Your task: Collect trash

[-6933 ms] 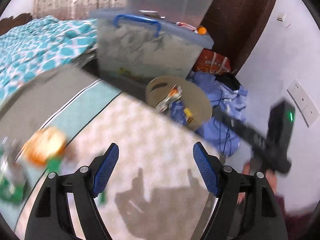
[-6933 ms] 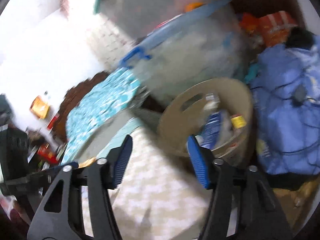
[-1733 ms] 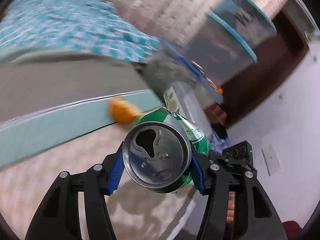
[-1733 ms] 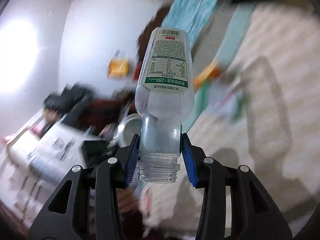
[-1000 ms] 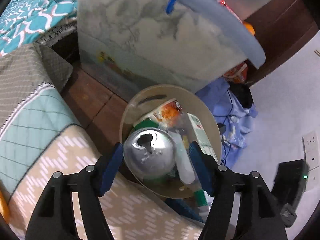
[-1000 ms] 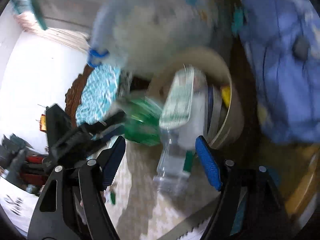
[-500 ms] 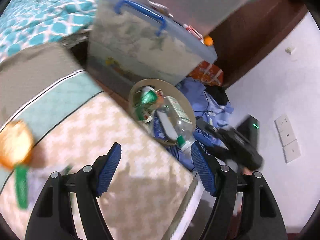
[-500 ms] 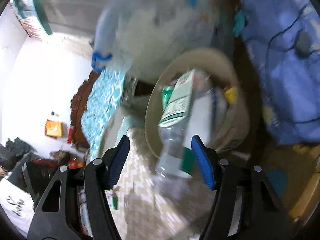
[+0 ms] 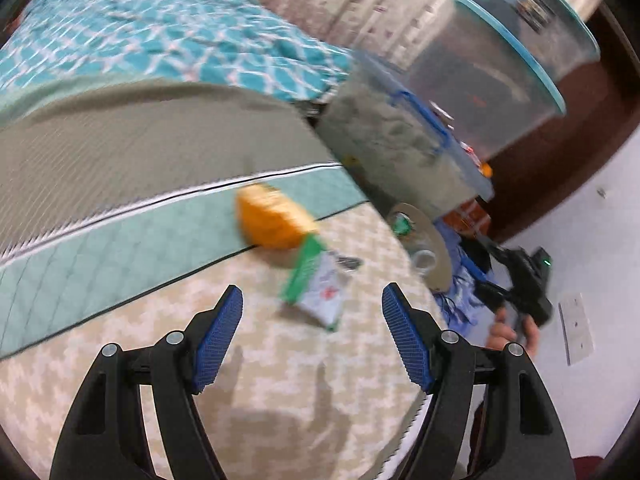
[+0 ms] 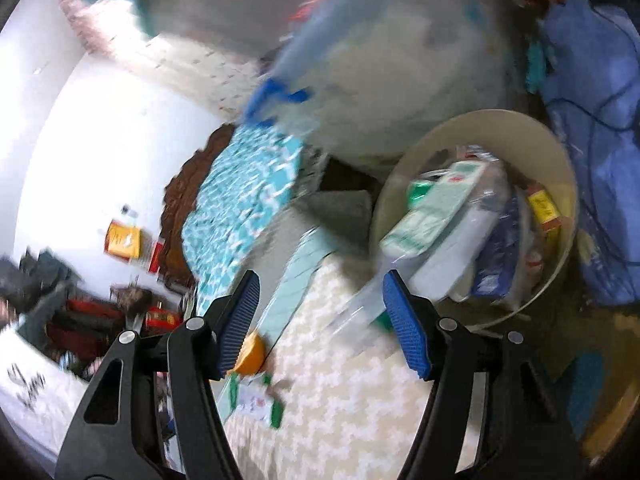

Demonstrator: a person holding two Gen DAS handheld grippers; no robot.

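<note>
My left gripper (image 9: 312, 336) is open and empty above the patterned bed cover. Ahead of it lie an orange wrapper (image 9: 272, 220) and a green-and-white packet (image 9: 320, 284). The tan trash bin (image 9: 432, 248) stands beyond the bed edge on the right. My right gripper (image 10: 320, 324) is open and empty over the bed edge. In its view the bin (image 10: 560, 160) holds the clear bottle (image 10: 448, 256), the green can (image 10: 418, 192) and other wrappers. The orange wrapper (image 10: 250, 352) and the packet (image 10: 256, 398) lie low left.
Clear storage boxes (image 9: 404, 144) are stacked behind the bin. A blue cloth pile (image 10: 600, 128) lies right of the bin. A teal patterned blanket (image 9: 160, 36) covers the far bed. The other hand and its gripper (image 9: 524, 284) show at the right.
The can and the bottle were let go into the bin. My left gripper has swung back over the bed toward the orange wrapper and packet. My right gripper has pulled back a little from the bin.
</note>
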